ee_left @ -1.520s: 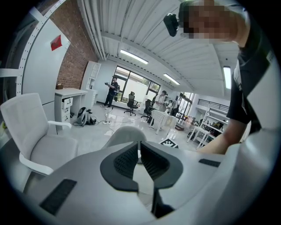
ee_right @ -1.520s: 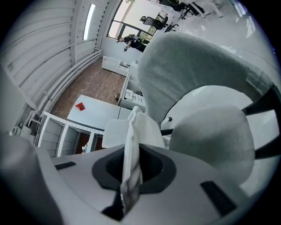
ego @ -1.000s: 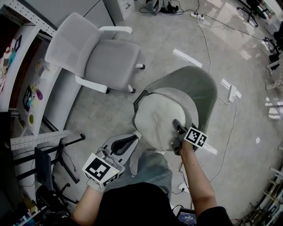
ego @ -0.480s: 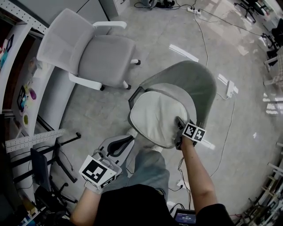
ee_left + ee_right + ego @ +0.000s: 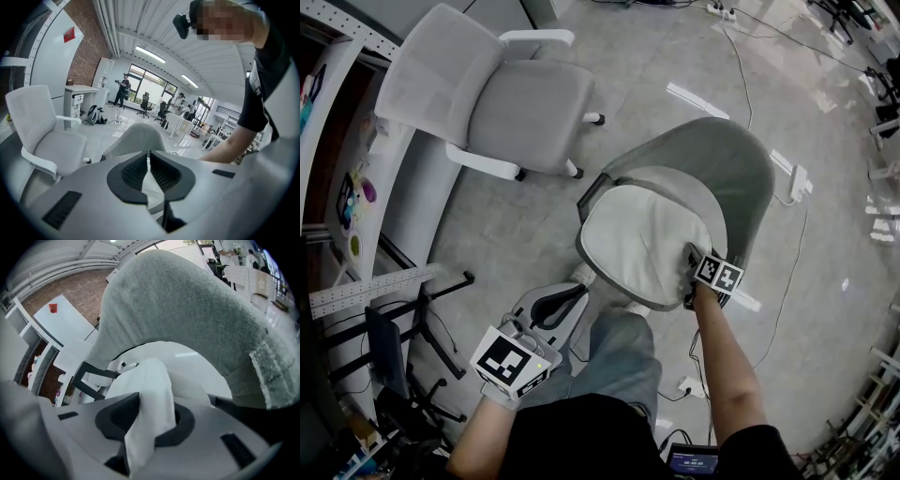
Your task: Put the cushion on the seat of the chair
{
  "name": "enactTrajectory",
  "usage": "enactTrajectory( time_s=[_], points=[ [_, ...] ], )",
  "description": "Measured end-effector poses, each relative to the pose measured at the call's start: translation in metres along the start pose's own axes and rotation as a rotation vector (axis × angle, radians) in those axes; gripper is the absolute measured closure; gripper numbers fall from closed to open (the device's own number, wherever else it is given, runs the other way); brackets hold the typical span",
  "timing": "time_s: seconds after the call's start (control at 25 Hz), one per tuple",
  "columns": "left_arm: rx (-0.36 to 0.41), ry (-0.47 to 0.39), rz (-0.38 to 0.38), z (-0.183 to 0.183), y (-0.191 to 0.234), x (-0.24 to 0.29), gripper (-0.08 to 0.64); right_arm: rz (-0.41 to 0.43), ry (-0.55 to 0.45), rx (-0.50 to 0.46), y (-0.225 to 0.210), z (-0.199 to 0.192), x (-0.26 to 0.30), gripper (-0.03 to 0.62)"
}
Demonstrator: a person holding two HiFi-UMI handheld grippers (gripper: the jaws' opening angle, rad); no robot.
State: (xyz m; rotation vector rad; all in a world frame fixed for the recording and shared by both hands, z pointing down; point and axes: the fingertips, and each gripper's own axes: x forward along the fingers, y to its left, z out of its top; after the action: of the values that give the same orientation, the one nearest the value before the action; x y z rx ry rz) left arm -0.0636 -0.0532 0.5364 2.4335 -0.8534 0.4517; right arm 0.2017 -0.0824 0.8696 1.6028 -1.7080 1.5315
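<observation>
Concrete floor | two chairs: white chair, grey chair | one cushion lying on grey chair's seat | right gripper jaws, just easing apart, pinch its edge | left gripper pressed together, empty.

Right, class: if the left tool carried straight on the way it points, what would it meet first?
Most likely the grey chair, whose side rises just beyond the left tool; the cushion lies on its seat. Depth is hard to judge.
</observation>
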Motion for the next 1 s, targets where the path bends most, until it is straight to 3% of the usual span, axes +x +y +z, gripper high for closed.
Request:
enactTrajectory(
  time_s=[0.32,0.72,1.0],
  points=[
    [-0.012,0.016,0.002,-0.011,0.003,0.010,0.545,-0.109,0.033,-0.040,-0.033,-0.008,0.022,0.440],
    [-0.008,0.054,0.009,-0.030,0.002,0.019,0.545,-0.205,0.081,-0.086,-0.066,-0.018,0.031,0.307],
    [-0.007,0.053,0.010,-0.030,0.004,0.021,0.545,-0.327,0.081,-0.128,-0.079,-0.016,0.021,0.284]
  ],
)
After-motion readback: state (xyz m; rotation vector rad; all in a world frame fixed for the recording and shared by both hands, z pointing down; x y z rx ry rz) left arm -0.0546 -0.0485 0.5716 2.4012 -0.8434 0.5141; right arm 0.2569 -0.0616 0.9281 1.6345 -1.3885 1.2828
